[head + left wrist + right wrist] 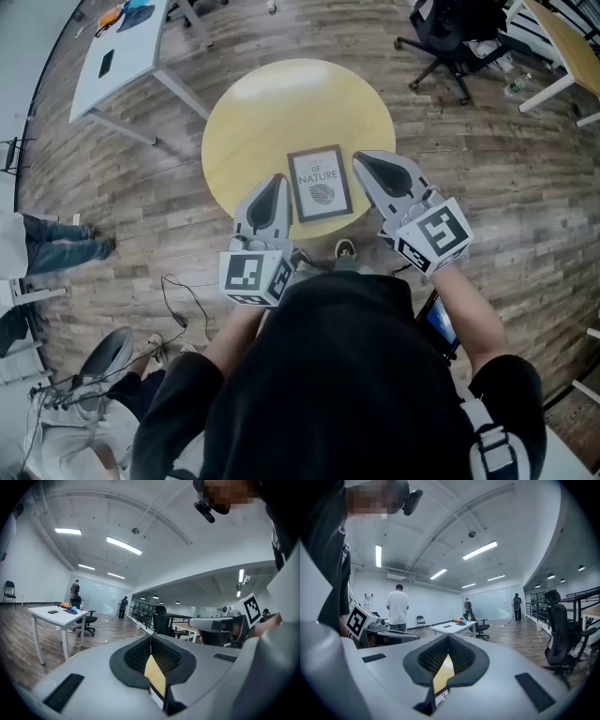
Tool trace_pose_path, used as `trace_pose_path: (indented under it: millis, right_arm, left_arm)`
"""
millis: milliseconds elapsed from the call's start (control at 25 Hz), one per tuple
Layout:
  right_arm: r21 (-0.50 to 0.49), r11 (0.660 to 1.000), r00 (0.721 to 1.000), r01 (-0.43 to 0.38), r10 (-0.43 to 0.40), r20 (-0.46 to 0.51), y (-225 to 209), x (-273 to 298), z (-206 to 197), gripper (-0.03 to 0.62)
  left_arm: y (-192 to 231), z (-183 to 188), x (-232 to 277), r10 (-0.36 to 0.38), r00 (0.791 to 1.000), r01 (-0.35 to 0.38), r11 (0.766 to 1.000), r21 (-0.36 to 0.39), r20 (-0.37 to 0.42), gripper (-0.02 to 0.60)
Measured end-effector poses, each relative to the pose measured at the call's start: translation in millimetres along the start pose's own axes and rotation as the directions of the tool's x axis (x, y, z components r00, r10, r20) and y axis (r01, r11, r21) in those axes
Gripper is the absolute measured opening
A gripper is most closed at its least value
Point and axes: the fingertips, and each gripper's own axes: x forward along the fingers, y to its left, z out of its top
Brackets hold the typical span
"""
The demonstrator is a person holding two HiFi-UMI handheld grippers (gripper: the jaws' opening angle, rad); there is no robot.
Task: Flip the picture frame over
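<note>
Frame [320, 183]: print side up, at the near edge of the tabletop [281, 103], long axis running away from the person. Left gripper [273, 187] and right gripper [373, 167]: jaws pressed together, empty, held above, flanking it. Neither clearly nearer.

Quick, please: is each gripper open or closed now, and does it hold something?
Left gripper: closed, fingers together, holding nothing.
Right gripper: closed, fingers together, holding nothing.
</note>
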Motion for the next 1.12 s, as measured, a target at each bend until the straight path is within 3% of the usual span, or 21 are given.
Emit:
trace_pose_path:
  millis: [280, 1120]
  right_arm:
    - [-0.030, 0.999, 0.999, 0.039, -0.038, 0.030, -3, -5, 14, 0.018]
    - [-0.042, 0.996, 0.997, 0.073, -0.072, 0.025, -20, 4, 26, 0.018]
  left_arm:
    - [-10, 15, 1, -0.047, 0.999, 0.047, 0.999, 0.018, 0.001, 0.028]
    - [-2, 36, 11, -0.068, 0.998, 0.068, 0.997, 0.029, -0.002, 0.029]
